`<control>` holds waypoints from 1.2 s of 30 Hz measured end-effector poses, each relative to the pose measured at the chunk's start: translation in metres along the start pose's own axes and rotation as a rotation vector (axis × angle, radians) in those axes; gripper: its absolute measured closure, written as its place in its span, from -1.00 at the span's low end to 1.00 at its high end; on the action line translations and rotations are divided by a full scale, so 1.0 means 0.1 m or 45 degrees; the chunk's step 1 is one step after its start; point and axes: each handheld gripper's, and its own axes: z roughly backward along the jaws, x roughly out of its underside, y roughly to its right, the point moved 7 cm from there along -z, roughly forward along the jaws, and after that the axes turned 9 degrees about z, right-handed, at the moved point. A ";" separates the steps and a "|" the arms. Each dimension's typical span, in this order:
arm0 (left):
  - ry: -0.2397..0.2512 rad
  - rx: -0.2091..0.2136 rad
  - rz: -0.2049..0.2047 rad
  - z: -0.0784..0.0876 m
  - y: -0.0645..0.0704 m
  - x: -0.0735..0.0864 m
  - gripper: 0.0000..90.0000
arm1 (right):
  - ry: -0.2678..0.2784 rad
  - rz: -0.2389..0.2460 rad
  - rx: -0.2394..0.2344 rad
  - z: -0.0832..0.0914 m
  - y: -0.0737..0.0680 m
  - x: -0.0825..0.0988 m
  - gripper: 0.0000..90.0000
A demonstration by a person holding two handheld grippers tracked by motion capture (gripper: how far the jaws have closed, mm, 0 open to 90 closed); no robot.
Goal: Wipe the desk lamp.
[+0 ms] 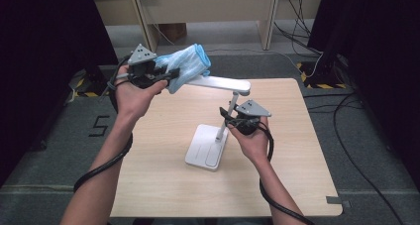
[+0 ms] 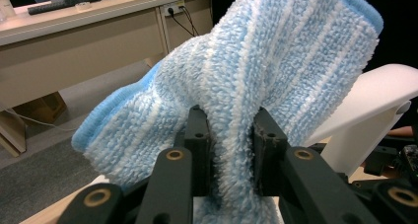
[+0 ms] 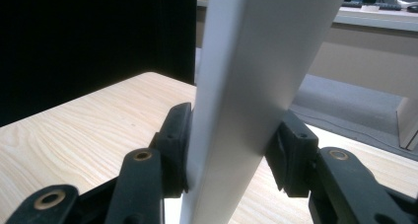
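Note:
A white desk lamp (image 1: 207,150) stands on the wooden table (image 1: 163,185), its flat base near the middle and its long head (image 1: 218,83) reaching toward the left. My right gripper (image 1: 229,117) is shut on the lamp's upright stem (image 3: 246,100), with the jaws pressing on both sides of it. A fluffy blue-and-white striped cloth (image 2: 256,81) is pinched between the jaws of my left gripper (image 1: 173,75), which is held up at the far left corner of the table. The cloth (image 1: 185,64) lies against the far end of the lamp head (image 2: 374,100).
A beige desk (image 2: 84,41) with a keyboard on it stands beyond the table, with its legs (image 1: 143,24) on the grey floor. Black cables (image 1: 317,41) and yellow-black tape lie on the floor at the right. Dark curtains flank both sides.

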 end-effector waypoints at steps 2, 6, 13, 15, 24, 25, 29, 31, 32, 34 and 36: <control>0.006 -0.005 0.005 -0.01 0.01 0.00 0.62 | -0.001 -0.005 0.001 0.00 0.00 0.00 0.25; 0.017 -0.013 0.005 -0.02 0.04 0.01 0.63 | 0.000 -0.012 0.001 -0.01 -0.01 0.00 0.25; 0.017 -0.007 -0.008 -0.06 0.14 0.01 0.63 | 0.004 -0.003 -0.001 -0.04 -0.03 -0.02 0.25; 0.018 -0.009 -0.012 -0.07 0.15 0.01 0.63 | 0.000 -0.002 -0.002 -0.05 -0.04 -0.02 0.25; -0.004 -0.005 -0.023 -0.12 0.24 -0.01 0.63 | -0.008 0.002 -0.005 -0.08 -0.05 -0.03 0.25; -0.005 -0.003 -0.024 -0.12 0.25 -0.01 0.63 | -0.008 0.002 -0.005 -0.08 -0.05 -0.03 0.25; -0.010 0.010 -0.026 -0.15 0.30 -0.01 0.63 | -0.007 0.002 -0.006 -0.09 -0.06 -0.04 0.25; -0.015 0.014 -0.027 -0.16 0.32 -0.02 0.63 | -0.003 0.003 -0.006 -0.10 -0.06 -0.04 0.25; -0.018 0.018 -0.025 -0.16 0.33 -0.02 0.63 | -0.004 0.001 -0.006 -0.09 -0.06 -0.04 0.25; -0.020 0.023 -0.029 -0.17 0.34 -0.02 0.63 | -0.007 0.000 -0.006 -0.09 -0.06 -0.04 0.25; -0.024 0.032 -0.026 -0.19 0.37 -0.02 0.63 | -0.003 0.002 -0.005 -0.10 -0.06 -0.04 0.25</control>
